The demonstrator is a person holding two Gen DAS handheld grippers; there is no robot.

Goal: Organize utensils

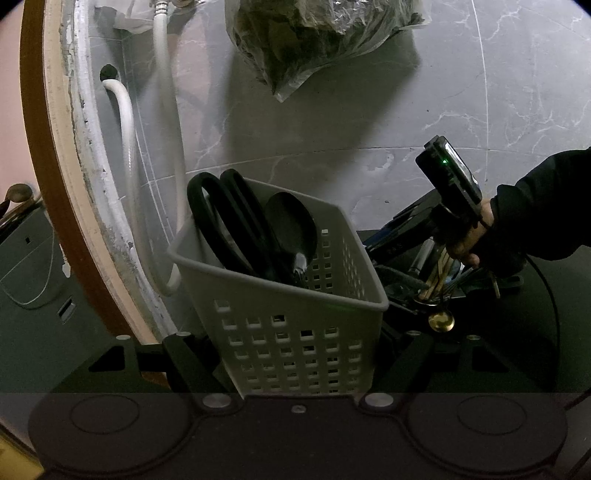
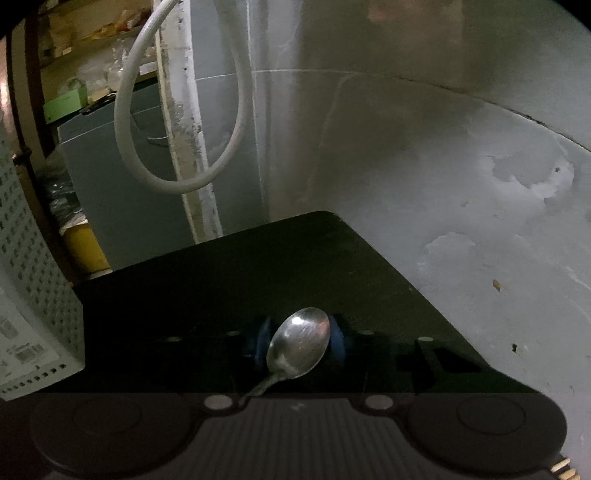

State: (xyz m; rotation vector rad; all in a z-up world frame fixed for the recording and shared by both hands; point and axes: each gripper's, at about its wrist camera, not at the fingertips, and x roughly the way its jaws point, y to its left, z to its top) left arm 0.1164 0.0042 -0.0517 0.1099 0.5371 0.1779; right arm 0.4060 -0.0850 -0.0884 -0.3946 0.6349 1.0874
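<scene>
From the left wrist camera, the floor (image 1: 369,110) is grey marble-look tile with pale veins, and a dark mat (image 1: 532,332) covers the near part. A curved wooden frame (image 1: 40,184) and two white hoses (image 1: 125,147) stand at the left, and a crinkled plastic bag (image 1: 314,33) of something dark lies farther back. The left gripper (image 1: 295,354) is clamped on the lower wall of a grey perforated plastic basket (image 1: 295,314), which tilts to the left. Black-handled scissors (image 1: 225,221) and a black spoon (image 1: 291,225) lean in it, handles and bowl up. To the right, a hand (image 1: 469,240) in a dark sleeve holds the right gripper, pointing down at a cluster of utensils, a small brass spoon (image 1: 441,319) among them.

From the right wrist camera, the same dark mat (image 2: 258,266) lies on a blotchy grey floor (image 2: 480,206), with a hose loop (image 2: 177,110) against a scuffed white post. The basket's holed wall (image 2: 29,266) fills the left edge. A shiny steel spoon (image 2: 299,347) lies between the blue pads (image 2: 338,341) of the right gripper (image 2: 299,341), bowl forward, handle running back toward the camera. The pads sit right beside the bowl; whether they press it I cannot tell.
</scene>
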